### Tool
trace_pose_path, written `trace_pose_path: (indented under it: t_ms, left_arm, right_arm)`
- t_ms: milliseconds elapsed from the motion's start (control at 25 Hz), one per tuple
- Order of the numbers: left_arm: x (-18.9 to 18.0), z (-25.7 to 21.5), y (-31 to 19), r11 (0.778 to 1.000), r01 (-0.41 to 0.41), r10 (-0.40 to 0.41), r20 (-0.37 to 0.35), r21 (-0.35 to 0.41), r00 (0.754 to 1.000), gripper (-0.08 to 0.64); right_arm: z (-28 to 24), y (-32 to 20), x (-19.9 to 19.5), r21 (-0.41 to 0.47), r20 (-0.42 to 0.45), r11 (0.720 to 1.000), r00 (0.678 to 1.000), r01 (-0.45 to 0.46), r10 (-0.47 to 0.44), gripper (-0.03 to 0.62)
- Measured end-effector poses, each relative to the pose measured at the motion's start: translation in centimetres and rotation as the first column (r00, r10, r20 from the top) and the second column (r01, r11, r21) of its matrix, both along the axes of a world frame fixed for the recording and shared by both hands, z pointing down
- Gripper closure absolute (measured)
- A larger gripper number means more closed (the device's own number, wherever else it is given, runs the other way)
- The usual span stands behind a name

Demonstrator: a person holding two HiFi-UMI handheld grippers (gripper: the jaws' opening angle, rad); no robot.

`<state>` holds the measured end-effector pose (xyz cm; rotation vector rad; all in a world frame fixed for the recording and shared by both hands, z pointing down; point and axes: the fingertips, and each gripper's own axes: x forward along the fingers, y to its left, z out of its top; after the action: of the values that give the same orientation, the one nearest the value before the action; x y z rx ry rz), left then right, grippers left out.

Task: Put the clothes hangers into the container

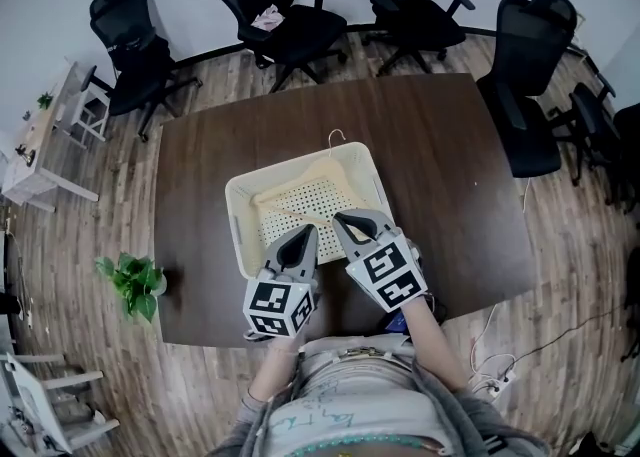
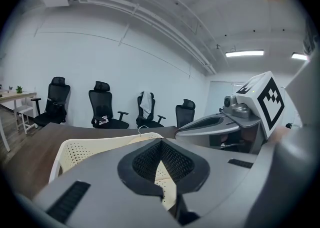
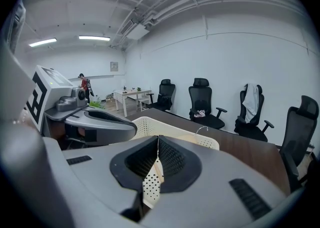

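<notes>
Nearest the person, the left gripper [image 1: 301, 235] and the right gripper [image 1: 350, 220] hung at the near rim of the cream perforated plastic basket [image 1: 237, 220], each with its jaws pressed together on nothing. Inside the basket lay a pale wooden clothes hanger [image 1: 318, 167], its metal hook [image 1: 337, 134] poking over the far rim. Bumping the basket could probably snag that hook and tip the hanger onto the dark brown wooden table [image 1: 450, 195].
</notes>
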<state>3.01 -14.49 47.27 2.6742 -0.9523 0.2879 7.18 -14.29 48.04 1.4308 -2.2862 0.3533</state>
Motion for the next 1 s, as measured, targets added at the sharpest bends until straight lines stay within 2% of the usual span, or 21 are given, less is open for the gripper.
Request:
trace_pose_path:
  t_ms: [480,1000]
  left_arm:
    - [0.2,-4.0,-0.5,0.997,0.028,-0.024,-0.057,0.078,0.998,0.550]
    - [0.1,-8.2,-1.1,0.984,0.062,-0.045,-0.102,0.169,0.994,0.550]
  right_arm:
    - [-4.3,-0.5,-0.7,0.120,0.028,0.993,1.000,-0.002,-0.002,0.572]
    - [-8.7,-0.6,-0.3,0.260,0.042,0.964,0.998,-0.049,0.040,0.572]
